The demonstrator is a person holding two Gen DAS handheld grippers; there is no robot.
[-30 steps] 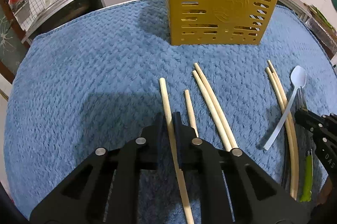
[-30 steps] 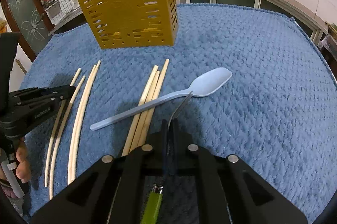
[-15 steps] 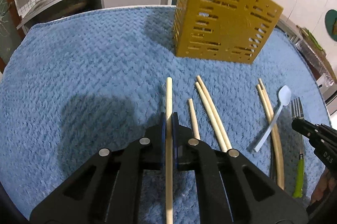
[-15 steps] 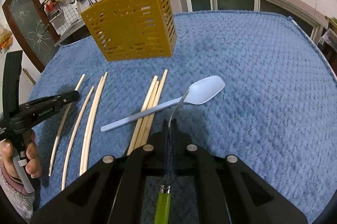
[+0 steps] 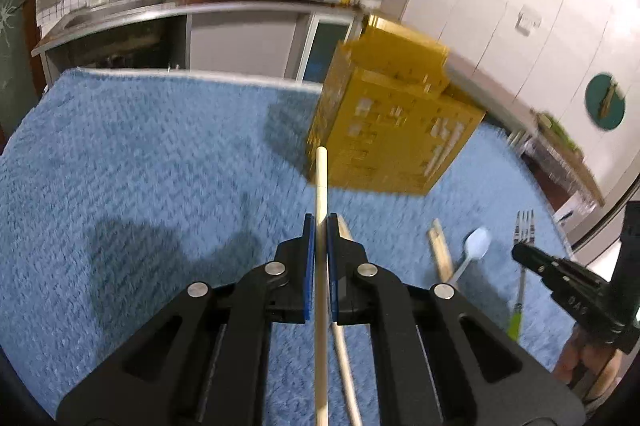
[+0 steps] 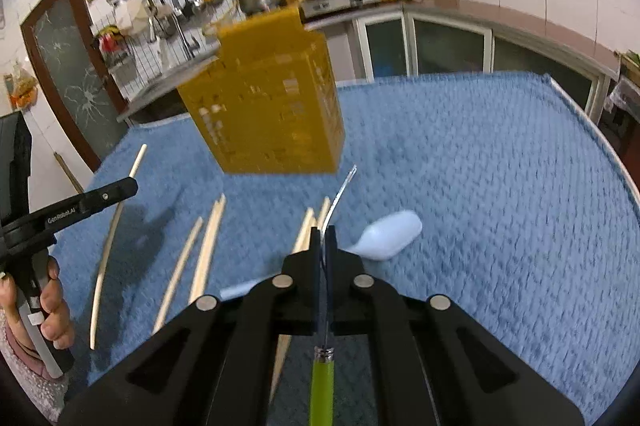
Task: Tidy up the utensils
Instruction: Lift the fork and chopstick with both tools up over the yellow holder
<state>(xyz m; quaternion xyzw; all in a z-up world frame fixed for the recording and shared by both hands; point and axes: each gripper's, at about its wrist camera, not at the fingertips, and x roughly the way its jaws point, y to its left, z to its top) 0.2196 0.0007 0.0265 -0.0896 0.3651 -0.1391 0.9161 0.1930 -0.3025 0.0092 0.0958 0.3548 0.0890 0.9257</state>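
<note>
Left wrist view puts the blue mat (image 5: 160, 166) under everything, with the yellow caddy (image 5: 392, 134) standing on it ahead and, as far as I can see, nothing in it yet, so I judge the sorting barely begun. My left gripper (image 5: 319, 226) is clenched on one chopstick (image 5: 321, 178) and my right gripper (image 6: 324, 238) pinches the green-handled fork (image 6: 322, 378), both raised off the mat and aimed at the caddy. Only the right wrist view shows the loose chopsticks (image 6: 208, 238) and pale blue spoon (image 6: 390, 236) clearly.
</note>
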